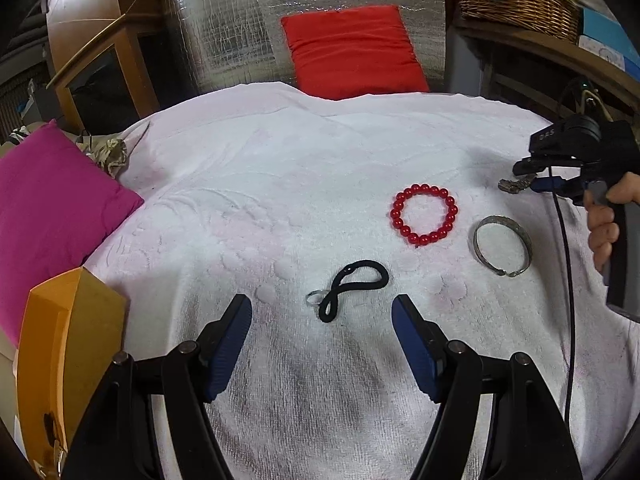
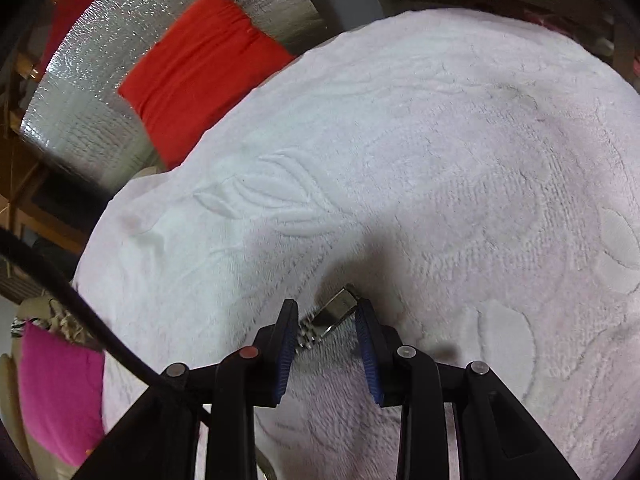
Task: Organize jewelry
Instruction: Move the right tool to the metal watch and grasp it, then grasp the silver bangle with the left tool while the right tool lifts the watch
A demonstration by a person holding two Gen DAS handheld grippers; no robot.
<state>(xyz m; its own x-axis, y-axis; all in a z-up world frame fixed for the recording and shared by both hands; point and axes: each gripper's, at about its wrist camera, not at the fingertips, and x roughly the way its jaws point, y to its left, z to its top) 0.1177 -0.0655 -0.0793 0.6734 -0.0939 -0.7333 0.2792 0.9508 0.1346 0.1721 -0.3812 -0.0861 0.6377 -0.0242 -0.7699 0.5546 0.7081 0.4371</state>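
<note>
Metal link bracelet [image 2: 336, 312] pinched crosswise between the blue pads of the right gripper [image 2: 327, 306], clamped on it, one end against each pad, just above the white towel [image 2: 440, 140] toward its right side. Probably small and light but dense for its size; hinged links likely to flop and swing, polished faces likely slippery on the pads. Best taken across the flat clasp section, not on the loose link tail, which could fold and slide out. Seen from the left wrist, bracelet hanging partly out past the fingertips, so a firm squeeze worth keeping during any carry.

Nearby on the towel, well apart from one another: red bead bracelet [image 1: 424, 216], silver bangle [image 1: 503, 246] just beside it, black hair tie [image 1: 352, 288] with a small silver ring [image 1: 314, 299] touching its loop. Left gripper [image 1: 322, 300] spread wide and empty, poised over the hair tie and ring.

Soft, textured towel: forgiving for set-downs, though loops may snag links. Plenty of bare towel in the middle and far half. Orange box [image 1: 60, 340] at the near left edge, pink cushion [image 1: 52, 216] behind it, red cushion [image 1: 352, 52] beyond the far edge. Dangling black cable [image 1: 568, 280] on the right a possible catch over the bangle.
</note>
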